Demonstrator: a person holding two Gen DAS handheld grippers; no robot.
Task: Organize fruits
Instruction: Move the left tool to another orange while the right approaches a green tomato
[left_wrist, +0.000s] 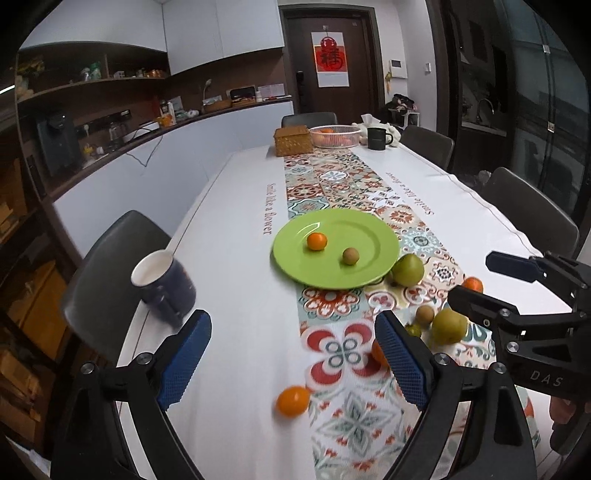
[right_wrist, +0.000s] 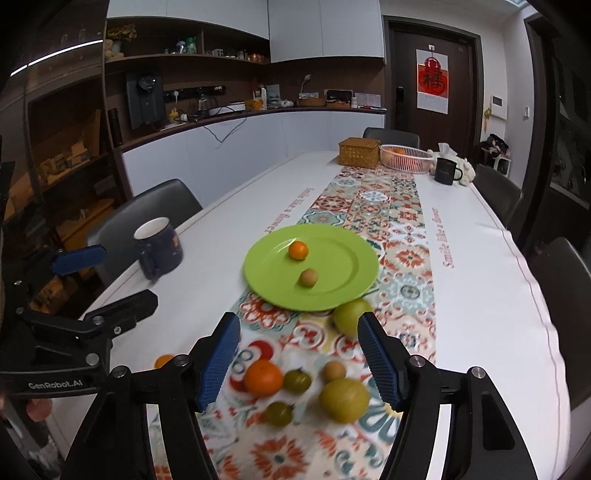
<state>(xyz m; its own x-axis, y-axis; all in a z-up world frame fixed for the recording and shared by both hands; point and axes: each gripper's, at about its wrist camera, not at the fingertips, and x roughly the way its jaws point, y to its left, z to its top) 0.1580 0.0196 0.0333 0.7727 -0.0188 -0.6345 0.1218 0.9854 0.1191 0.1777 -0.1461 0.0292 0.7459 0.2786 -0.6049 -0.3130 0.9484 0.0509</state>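
Observation:
A green plate (left_wrist: 369, 269) (right_wrist: 343, 291) on the patterned runner holds a small orange (left_wrist: 317, 241) (right_wrist: 298, 250) and a brown longan (left_wrist: 350, 256) (right_wrist: 308, 277). A green pear (left_wrist: 407, 269) (right_wrist: 349, 316) touches the plate's near edge. Loose on the runner lie an orange (right_wrist: 263, 377), two dark green tomatoes (right_wrist: 297, 380) (right_wrist: 277, 413), a longan (right_wrist: 334, 370) and a second pear (right_wrist: 344, 400) (left_wrist: 448, 326). Another orange (left_wrist: 292, 400) lies below my left gripper (left_wrist: 293, 363), which is open and empty. My right gripper (right_wrist: 299, 360) is open and empty above the loose fruit.
A dark blue mug (left_wrist: 164, 286) (right_wrist: 159, 251) stands near the table's left edge. At the far end are a wicker box (left_wrist: 293, 140), a white fruit basket (left_wrist: 335, 136) and a black mug (left_wrist: 377, 138). Chairs stand around the table.

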